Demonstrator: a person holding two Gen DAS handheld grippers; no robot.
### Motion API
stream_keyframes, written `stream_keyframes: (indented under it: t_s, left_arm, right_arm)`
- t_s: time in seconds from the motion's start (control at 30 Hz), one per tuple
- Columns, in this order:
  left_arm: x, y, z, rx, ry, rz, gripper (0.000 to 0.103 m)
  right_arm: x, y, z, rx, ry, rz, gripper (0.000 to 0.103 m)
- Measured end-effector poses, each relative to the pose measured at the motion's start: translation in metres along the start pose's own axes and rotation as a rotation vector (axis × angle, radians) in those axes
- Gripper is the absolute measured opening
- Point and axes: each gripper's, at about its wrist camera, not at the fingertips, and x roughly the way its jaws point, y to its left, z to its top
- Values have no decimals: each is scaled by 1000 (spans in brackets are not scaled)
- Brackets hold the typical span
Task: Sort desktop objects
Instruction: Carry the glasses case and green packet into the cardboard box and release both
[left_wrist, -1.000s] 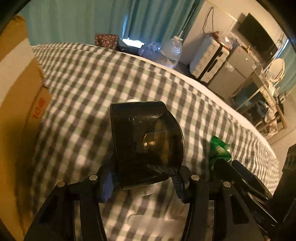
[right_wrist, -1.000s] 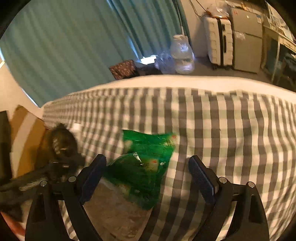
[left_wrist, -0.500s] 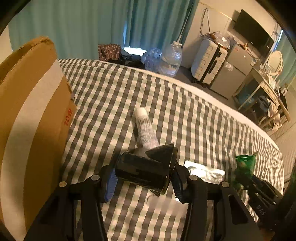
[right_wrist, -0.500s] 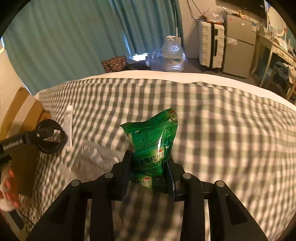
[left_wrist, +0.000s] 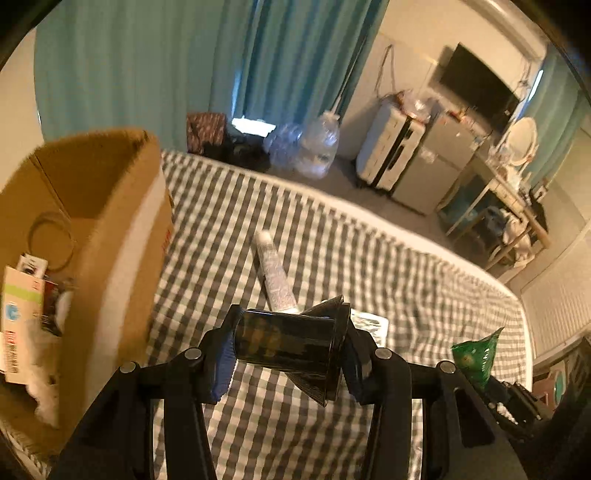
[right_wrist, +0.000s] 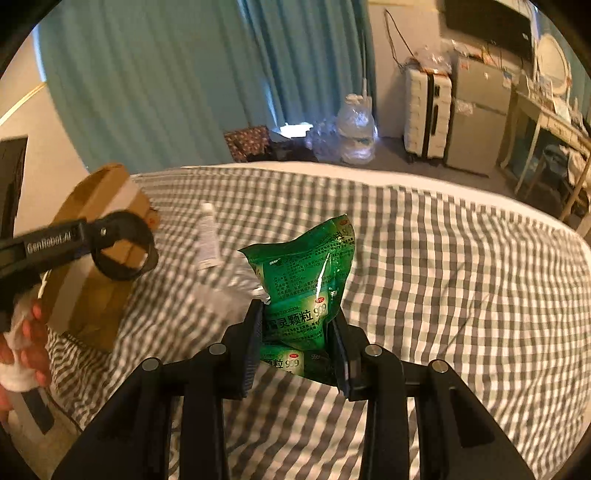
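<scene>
Both grippers are loaded: the left gripper (left_wrist: 288, 354) clamps a black tape roll (left_wrist: 291, 350), axis lying across its jaws, and the right gripper (right_wrist: 295, 343) pinches a green packet (right_wrist: 306, 280). The cardboard box (left_wrist: 110, 229) stands leftward, nearer the left hand.

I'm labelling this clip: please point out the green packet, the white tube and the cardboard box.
green packet (right_wrist: 314, 280): right wrist view, printed front above the pads.
white tube (left_wrist: 275, 275): left wrist view, middle of its body.
cardboard box (left_wrist: 122, 258): left wrist view, taped outer wall.
</scene>
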Motion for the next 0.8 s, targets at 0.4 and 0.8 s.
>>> stream_keyframes:
  t_s: [0.4, 0.8]
  left_arm:
    - [-94, 30, 19, -55, -154, 36, 49]
    - [-142, 116, 35, -124, -303, 223, 49]
  right_arm:
    - [-65, 88, 11, -136, -74, 65, 34]
    - [-54, 226, 45, -286, -93, 262, 34]
